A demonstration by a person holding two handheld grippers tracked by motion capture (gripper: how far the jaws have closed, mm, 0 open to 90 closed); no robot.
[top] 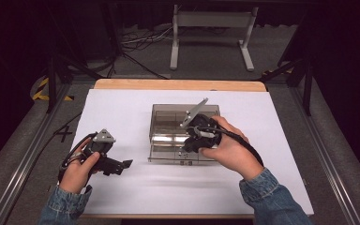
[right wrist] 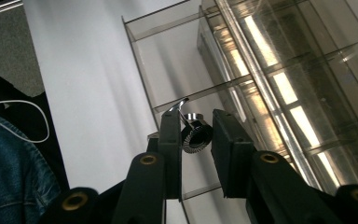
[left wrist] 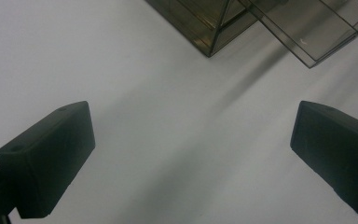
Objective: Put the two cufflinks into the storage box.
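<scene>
A smoky clear acrylic drawer box stands at the middle of the white table top. Its drawer sticks out toward the front edge. My right gripper is at the drawer's front, seen in the right gripper view as the right gripper shut on the small knurled silver knob, both pads against it. My left gripper lies low at the table's left, pointing right. In its own view the left gripper has its jaws wide apart over bare white surface, with the box's corner and the drawer ahead.
The white sheet covers a wooden table whose far edge shows. Grey carpet, a white metal stand and cables lie beyond. Rails run along both sides. A denim sleeve is at the left of the right gripper view.
</scene>
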